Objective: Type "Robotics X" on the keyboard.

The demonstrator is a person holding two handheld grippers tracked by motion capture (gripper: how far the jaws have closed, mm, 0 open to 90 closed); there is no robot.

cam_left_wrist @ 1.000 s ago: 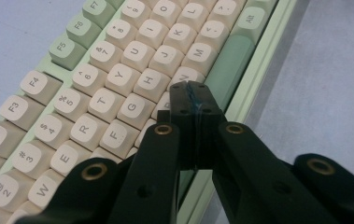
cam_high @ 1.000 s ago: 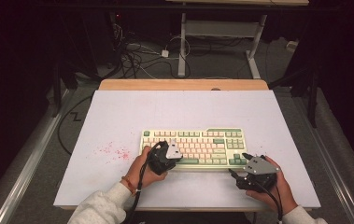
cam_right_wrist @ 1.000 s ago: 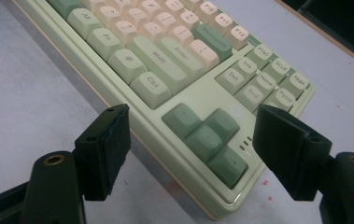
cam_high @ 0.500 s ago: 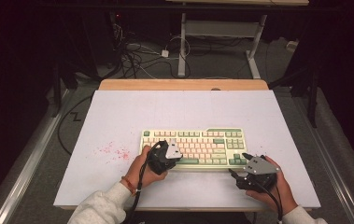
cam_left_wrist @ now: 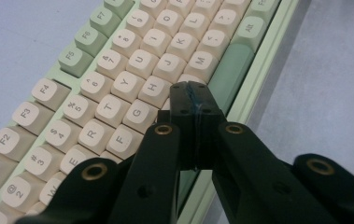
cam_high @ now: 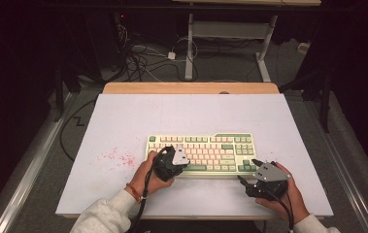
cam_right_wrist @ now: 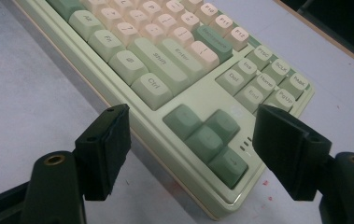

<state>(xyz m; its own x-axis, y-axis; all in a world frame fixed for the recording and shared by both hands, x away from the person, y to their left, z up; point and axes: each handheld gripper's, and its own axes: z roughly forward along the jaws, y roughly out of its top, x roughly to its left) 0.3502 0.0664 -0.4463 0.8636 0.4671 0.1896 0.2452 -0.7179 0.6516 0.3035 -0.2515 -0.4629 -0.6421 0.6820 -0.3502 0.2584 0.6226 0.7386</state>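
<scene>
A cream and green keyboard (cam_high: 206,148) lies on the white mat, a little right of the middle. My left gripper (cam_high: 181,162) rests over its lower left part; in the left gripper view the jaws are shut tip to tip (cam_left_wrist: 194,100) with nothing between them, just above the letter keys beside the green space bar (cam_left_wrist: 230,77). My right gripper (cam_high: 248,171) stands open at the keyboard's near right corner. In the right gripper view its jaws (cam_right_wrist: 193,135) straddle that corner, one on each side of the arrow keys (cam_right_wrist: 207,137), without touching the keyboard (cam_right_wrist: 165,60).
Red specks (cam_high: 118,158) mark the white mat (cam_high: 123,121) left of the keyboard. A wooden table edge (cam_high: 191,88) runs along the back. Cables (cam_high: 142,58) and a white frame (cam_high: 230,34) stand on the floor behind.
</scene>
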